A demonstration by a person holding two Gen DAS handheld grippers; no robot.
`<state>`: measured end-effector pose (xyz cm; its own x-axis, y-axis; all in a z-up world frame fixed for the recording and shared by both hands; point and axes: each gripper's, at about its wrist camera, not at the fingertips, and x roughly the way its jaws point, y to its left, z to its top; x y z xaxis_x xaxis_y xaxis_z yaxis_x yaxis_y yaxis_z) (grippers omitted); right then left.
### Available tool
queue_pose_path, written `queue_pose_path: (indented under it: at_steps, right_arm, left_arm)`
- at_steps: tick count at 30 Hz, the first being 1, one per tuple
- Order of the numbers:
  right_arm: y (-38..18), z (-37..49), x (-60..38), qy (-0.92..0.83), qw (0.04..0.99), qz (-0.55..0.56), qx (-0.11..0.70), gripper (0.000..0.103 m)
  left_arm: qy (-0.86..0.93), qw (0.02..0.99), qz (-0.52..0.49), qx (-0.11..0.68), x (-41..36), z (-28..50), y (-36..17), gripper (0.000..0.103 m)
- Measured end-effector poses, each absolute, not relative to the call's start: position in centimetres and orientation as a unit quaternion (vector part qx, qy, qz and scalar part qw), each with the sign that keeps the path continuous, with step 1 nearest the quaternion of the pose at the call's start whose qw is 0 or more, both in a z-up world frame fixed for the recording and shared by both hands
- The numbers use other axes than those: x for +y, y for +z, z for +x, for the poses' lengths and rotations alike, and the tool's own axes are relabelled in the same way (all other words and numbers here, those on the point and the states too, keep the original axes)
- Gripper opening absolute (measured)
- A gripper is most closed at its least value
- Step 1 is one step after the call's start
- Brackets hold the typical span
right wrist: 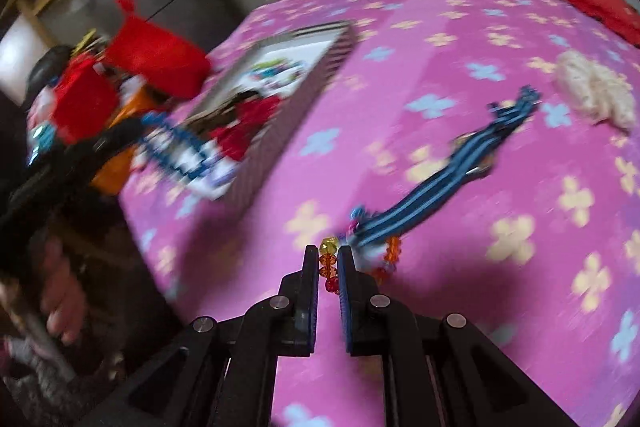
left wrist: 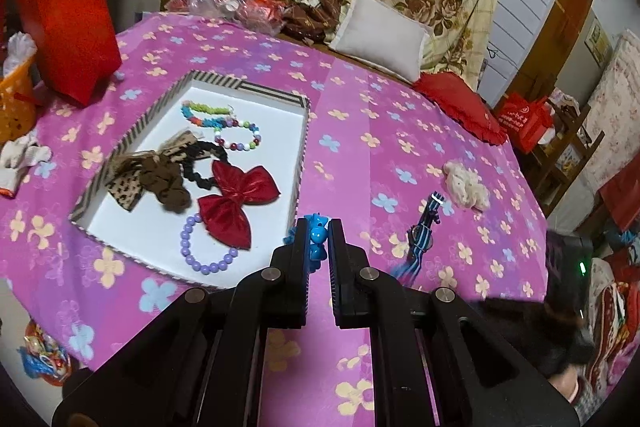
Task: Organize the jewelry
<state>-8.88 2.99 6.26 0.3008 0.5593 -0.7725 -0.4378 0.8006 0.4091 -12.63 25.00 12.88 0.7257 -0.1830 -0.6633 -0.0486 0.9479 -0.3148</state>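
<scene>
The left claw (left wrist: 319, 235) is clamped on a blue bead bracelet (left wrist: 317, 231), with the striped tray (left wrist: 304, 143) just ahead-left of it. The right claw (right wrist: 329, 259) is clamped on an amber bead bracelet (right wrist: 328, 263), farther from the tray.

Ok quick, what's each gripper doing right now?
Left gripper: shut on the blue beads.
Right gripper: shut on the orange bead bracelet.

The right wrist view is motion-blurred: the striped tray's (right wrist: 280, 99) contents smear together, and the blue striped band (right wrist: 440, 183) loses detail.
</scene>
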Motion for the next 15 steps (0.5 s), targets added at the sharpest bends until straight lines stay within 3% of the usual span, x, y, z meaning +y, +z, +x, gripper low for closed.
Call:
queue_pose_path:
  at_steps: [15]
  right_arm:
    - [10.6, -11.3, 6.1, 0.321, 0.818, 0.021, 0.476, 0.009]
  left_arm:
    - [-0.002, 0.915, -0.194, 0.355, 31.5, -15.8, 15.5, 0.007]
